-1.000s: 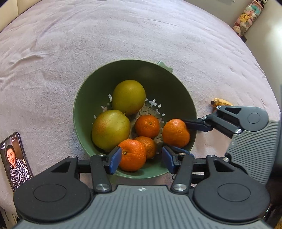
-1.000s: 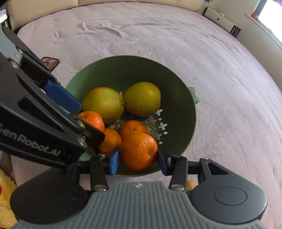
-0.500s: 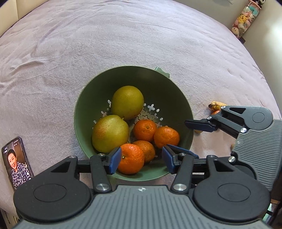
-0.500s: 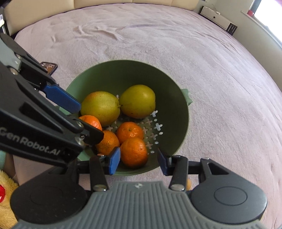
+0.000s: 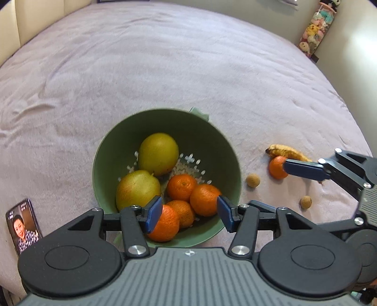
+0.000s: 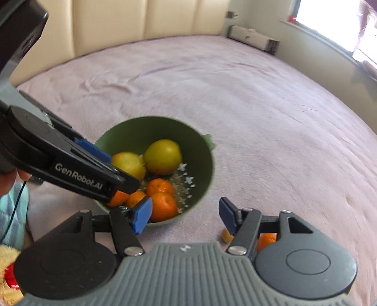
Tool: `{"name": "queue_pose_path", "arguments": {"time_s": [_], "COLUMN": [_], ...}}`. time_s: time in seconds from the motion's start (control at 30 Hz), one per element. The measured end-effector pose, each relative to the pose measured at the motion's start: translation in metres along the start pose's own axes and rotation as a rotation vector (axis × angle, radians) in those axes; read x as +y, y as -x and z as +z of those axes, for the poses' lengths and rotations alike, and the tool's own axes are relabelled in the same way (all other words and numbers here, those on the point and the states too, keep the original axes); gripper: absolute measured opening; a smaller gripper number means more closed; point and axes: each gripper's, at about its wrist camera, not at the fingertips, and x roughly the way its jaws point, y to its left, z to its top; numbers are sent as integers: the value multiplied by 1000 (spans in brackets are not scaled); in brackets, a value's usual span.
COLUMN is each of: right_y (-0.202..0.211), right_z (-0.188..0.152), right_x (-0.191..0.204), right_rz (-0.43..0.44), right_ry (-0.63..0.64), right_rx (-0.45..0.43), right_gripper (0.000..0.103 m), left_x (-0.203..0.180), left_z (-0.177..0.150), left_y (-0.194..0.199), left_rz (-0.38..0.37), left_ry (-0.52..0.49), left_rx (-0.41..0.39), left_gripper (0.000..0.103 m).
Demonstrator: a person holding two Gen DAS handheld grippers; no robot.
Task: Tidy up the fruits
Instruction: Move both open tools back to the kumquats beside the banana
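Four tangerines sit in bowl; both grippers, left gripper and right gripper, released, empty. Next: grab loose tangerine beside banana.

surface: wide bed, wrinkled mauve blanket | back: cream padded headboard | right: bright window, low white unit by wall | corner: hanging plush toys | light: daylight

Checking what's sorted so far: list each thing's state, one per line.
Green perforated plastic bowl: upright, holding two pears and four mandarins.
Loose orange mandarin: on the bedspread, outside.
Spotted yellow banana: outside.
Black phone: screen lit.
Left claw: open, empty.
Right claw: open, empty.
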Motion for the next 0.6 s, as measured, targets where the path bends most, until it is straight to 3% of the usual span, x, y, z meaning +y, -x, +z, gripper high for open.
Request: {"name": "queue_pose_path", "arguments": {"time_s": [0.4,0.47,0.6], "right_y": [47,52,56], "right_z": [-38,-48,-67], "right_x": [-29,-36,-49], "right_rz": [-206,-226,-246], "right_ry": [-225,-265,-325], "right_rx": [-73,-77,-63], "right_gripper": [67,73,74], "left_x": [-46,-56,-77], "left_z": [-8,-10,-17], "left_y": [2,1,-3], "left_rz": [-45,-56,-65], "left_ry": [-113,-136,-204], "left_rx": [-81,-96,-119], "left_gripper": [65,65,67]}}
